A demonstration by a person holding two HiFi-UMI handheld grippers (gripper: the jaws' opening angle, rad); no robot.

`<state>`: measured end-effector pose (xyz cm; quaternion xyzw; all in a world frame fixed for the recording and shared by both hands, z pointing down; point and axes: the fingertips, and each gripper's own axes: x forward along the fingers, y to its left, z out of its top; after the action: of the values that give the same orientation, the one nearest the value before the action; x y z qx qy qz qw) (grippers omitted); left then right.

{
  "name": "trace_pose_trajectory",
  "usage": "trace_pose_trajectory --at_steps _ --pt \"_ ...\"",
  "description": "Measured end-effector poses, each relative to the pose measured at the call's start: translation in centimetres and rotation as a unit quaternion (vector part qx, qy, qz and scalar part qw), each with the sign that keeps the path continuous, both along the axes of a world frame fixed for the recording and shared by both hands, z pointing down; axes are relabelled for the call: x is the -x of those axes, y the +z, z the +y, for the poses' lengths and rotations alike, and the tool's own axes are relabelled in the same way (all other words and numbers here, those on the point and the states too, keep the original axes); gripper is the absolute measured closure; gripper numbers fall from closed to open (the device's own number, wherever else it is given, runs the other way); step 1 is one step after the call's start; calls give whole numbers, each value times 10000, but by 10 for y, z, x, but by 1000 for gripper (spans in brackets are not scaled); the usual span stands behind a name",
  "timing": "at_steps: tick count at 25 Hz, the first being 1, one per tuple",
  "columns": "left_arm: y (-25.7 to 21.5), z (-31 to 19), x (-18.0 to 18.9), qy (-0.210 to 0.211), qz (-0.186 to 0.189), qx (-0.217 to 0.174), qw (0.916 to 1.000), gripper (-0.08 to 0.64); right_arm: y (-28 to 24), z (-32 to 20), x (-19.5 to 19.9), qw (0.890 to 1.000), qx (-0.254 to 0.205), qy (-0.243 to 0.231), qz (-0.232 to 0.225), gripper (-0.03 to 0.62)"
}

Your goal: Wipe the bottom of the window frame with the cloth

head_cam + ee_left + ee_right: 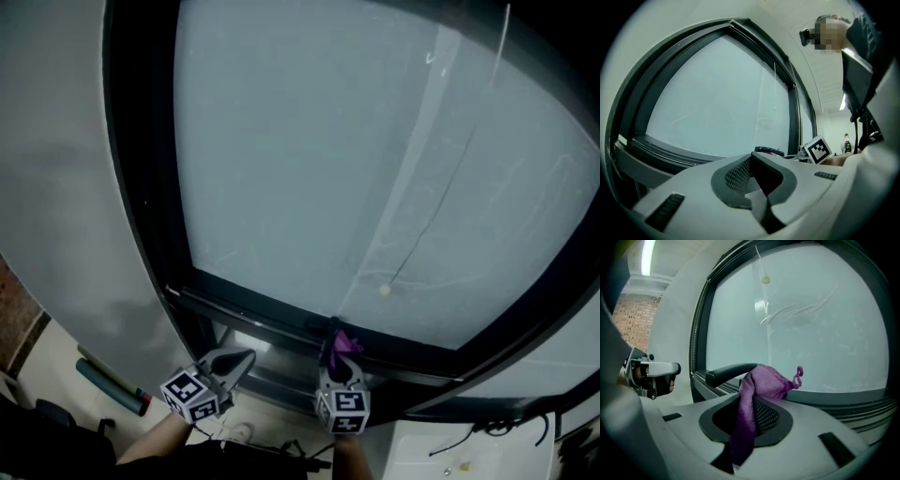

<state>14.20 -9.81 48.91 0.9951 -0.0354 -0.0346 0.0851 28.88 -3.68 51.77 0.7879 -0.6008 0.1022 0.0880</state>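
Note:
A purple cloth (761,385) is pinched in my right gripper (755,397), which is shut on it. Part of the cloth hangs down between the jaws. In the head view this gripper (339,364) holds the cloth (344,342) against the dark bottom rail of the window frame (253,314), close to a black window handle (726,373). My left gripper (244,357) hovers just left of it, below the rail and apart from it. Its jaws (752,159) are shut with nothing in them. The bottom rail (843,397) runs behind the cloth.
A blind cord with a bead (384,291) hangs in front of the frosted pane. A grey wall (66,187) stands left of the frame. A teal roll (108,384) lies on the floor at lower left. At lower right is a white surface with cables (450,450).

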Motion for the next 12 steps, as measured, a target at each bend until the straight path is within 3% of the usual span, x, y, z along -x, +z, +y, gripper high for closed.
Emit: trace_pose_trajectory --at_steps 12 --pt "1 -1 4 367 -13 -111 9993 558 14 -3 19 9992 -179 309 -157 517"
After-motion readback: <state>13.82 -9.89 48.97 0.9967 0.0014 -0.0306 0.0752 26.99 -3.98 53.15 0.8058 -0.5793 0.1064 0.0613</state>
